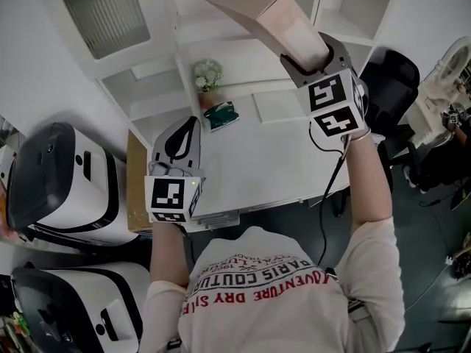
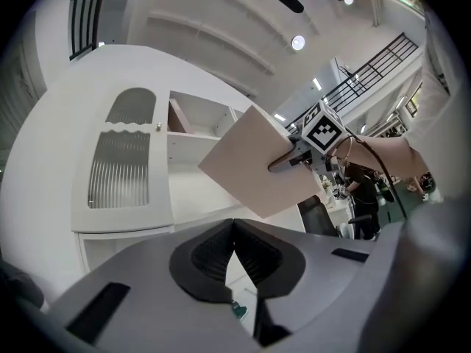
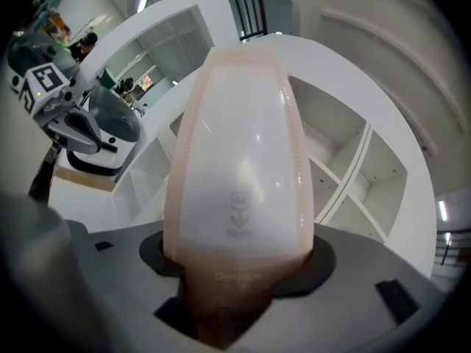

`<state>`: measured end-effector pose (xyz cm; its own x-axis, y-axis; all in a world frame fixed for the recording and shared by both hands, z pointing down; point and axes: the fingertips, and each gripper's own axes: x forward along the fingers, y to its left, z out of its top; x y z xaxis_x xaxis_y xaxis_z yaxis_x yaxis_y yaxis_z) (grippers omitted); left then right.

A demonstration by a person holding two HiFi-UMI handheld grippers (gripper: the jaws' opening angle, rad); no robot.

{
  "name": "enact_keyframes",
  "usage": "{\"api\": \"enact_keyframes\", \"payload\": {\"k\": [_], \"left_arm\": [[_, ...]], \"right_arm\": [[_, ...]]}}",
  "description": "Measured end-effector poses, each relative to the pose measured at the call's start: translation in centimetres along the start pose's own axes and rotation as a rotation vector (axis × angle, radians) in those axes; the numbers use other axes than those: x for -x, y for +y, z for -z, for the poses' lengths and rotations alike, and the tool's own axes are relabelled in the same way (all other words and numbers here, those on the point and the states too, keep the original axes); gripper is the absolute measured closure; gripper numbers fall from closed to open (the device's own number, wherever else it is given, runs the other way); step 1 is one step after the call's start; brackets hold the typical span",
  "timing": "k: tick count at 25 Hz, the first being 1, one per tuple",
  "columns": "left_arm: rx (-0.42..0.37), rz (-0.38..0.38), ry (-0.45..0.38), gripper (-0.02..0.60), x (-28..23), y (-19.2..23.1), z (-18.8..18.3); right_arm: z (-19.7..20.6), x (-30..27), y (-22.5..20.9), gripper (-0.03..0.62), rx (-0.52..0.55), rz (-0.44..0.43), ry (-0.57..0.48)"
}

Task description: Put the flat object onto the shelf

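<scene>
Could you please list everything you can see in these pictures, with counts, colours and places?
flat object: one, pale pink, raised in front of the shelf
shelf: one, white, open compartments, behind the desk
desk: one, white, below the grippers
potted plant: one, white flowers, at the desk's back edge
small object: one, green, beside the potted plant
machines: two, white and black, at the person's left
chair: one, black, at the person's right
left gripper: one, grey, jaws together, empty, over the desk
right gripper: one, grey, closed on the flat object's lower end
</scene>
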<state>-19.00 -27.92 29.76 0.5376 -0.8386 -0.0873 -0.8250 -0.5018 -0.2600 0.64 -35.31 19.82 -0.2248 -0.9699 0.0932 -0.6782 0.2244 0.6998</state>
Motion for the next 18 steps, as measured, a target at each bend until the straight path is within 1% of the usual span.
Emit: {"api": "enact_keyframes", "payload": {"k": [2, 5, 7, 9, 11, 13, 16, 18], "left_arm": [[0.002, 0.015, -0.004, 0.568, 0.4, 0.3, 0.1], [-0.005, 0.027, -0.018, 0.568, 0.8, 0.8, -0.2], [0.011, 0.027, -0.036, 0.568, 0.8, 1.4, -0.6], [0.025, 0.032, -0.055, 0.568, 0.8, 1.6, -1.0], [0.011, 0.037, -0.061, 0.568, 0.6, 1.7, -1.1], [0.006, 0.025, -0.060, 0.568, 0.3, 2.3, -1.0], [0.022, 0.000, -0.043, 0.568, -0.1, 3.4, -0.3], [0.018, -0.009, -0.034, 0.568, -0.5, 3.8, 0.1]], "right_arm": [[-0.9, -0.4, 0.5, 0.295, 0.116, 0.006, 0.038], [-2.4, -0.8, 1.2, 0.295, 0.336, 0.030, 0.088], [-3.5, -1.6, 1.5, 0.295, 0.447, 0.049, 0.106], [-4.2, -2.8, 1.8, 0.294, 0.503, 0.051, 0.112], [-4.5, -4.0, 2.1, 0.293, 0.524, 0.036, 0.121], [-4.5, -5.1, 2.6, 0.290, 0.560, 0.022, 0.146], [-4.8, -6.3, 3.7, 0.289, 0.668, 0.016, 0.187], [-5.1, -7.3, 4.4, 0.289, 0.731, 0.019, 0.190]]}}
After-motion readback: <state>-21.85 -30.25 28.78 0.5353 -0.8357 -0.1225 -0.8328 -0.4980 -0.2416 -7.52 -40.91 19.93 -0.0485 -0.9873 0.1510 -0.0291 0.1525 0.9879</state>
